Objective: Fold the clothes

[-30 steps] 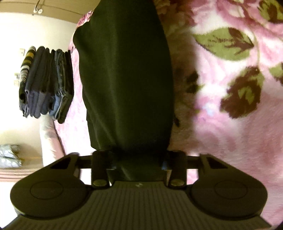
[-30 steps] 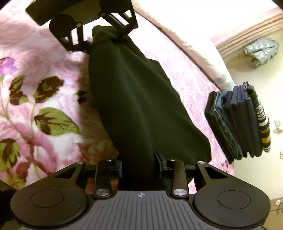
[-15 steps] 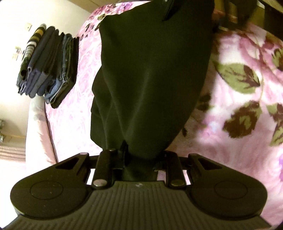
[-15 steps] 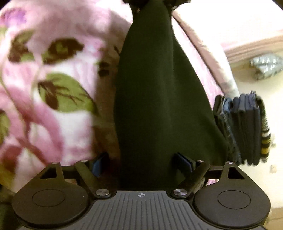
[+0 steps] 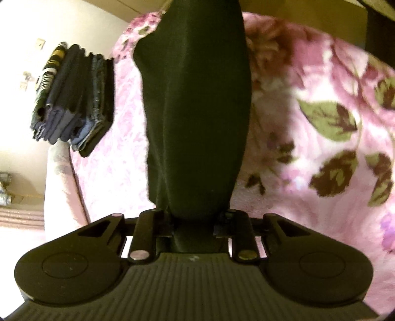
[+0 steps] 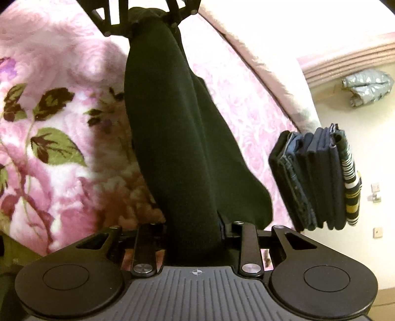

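A black garment hangs stretched between my two grippers above a pink floral blanket. My left gripper is shut on one end of it; the cloth hides the fingertips. My right gripper is shut on the other end of the same garment. In the right wrist view the left gripper shows at the top, clamped on the far end. The cloth runs as a folded band between them.
A stack of folded dark and denim clothes lies on the bed near its edge, also seen in the right wrist view. The bed's pale edge and floor lie beyond. A silver bundle lies on the floor.
Both grippers keep hold of the garment. The right gripper's jaws, wider half a second ago, have closed on the cloth again. The grippers swung, and the garment hangs straighter.
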